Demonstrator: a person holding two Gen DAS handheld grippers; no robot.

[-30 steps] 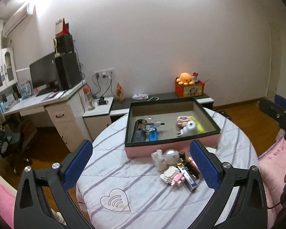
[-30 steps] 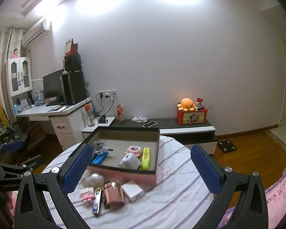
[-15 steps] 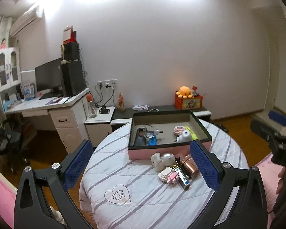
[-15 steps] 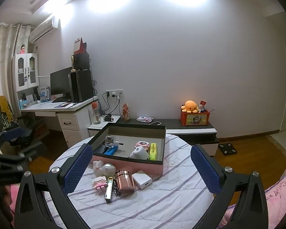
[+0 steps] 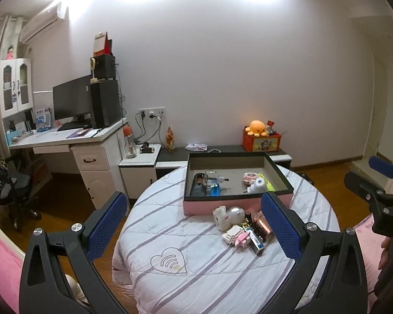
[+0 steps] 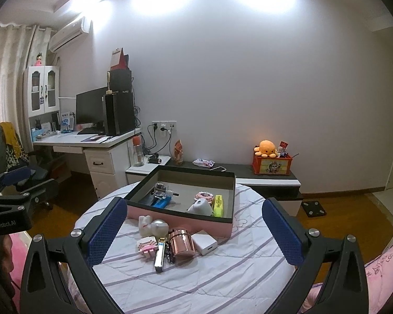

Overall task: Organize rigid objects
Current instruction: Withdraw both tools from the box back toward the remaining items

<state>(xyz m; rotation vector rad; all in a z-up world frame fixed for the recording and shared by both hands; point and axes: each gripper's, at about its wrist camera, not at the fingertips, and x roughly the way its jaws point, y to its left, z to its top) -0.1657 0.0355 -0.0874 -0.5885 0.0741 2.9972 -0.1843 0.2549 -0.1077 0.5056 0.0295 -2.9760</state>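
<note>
While both grippers hang back from the round table with the striped white quilted cover (image 5: 196,256), nothing is held: left gripper (image 5: 196,225) has its blue-padded jaws wide apart, empty, framing the table at lower centre of the left wrist view. Right gripper (image 6: 194,230) likewise spread and empty in its own view; it also shows at the right edge of the left view.

Shallow open box, black rim and pink outer wall (image 6: 180,221), sits at centre frame toward the far side of the table. Already inside: a blue item with a clear piece on top (image 6: 161,200), a pink-and-white round item (image 6: 203,196), a white rounded lump (image 6: 200,207), a yellow highlighter (image 6: 217,205). Likely the sorted batch; the box reads as the collecting place.

Unsorted pile lies on the cloth just in front of the pink wall, bunched together and touching: a white figurine with a silver ball (image 6: 154,226), a pink-and-white block toy (image 6: 147,246), a silver-and-yellow bar (image 6: 160,255), a rose-gold metal tin (image 6: 182,242), a small white square box (image 6: 205,242).

Judgement: the pile sits beside the box so each carry is short. Wide-spread jaws suit an approach; which piece comes first cannot be told. Tight crowding may make a clean pinch on one item awkward. The tin looks smooth and could slip.
</note>
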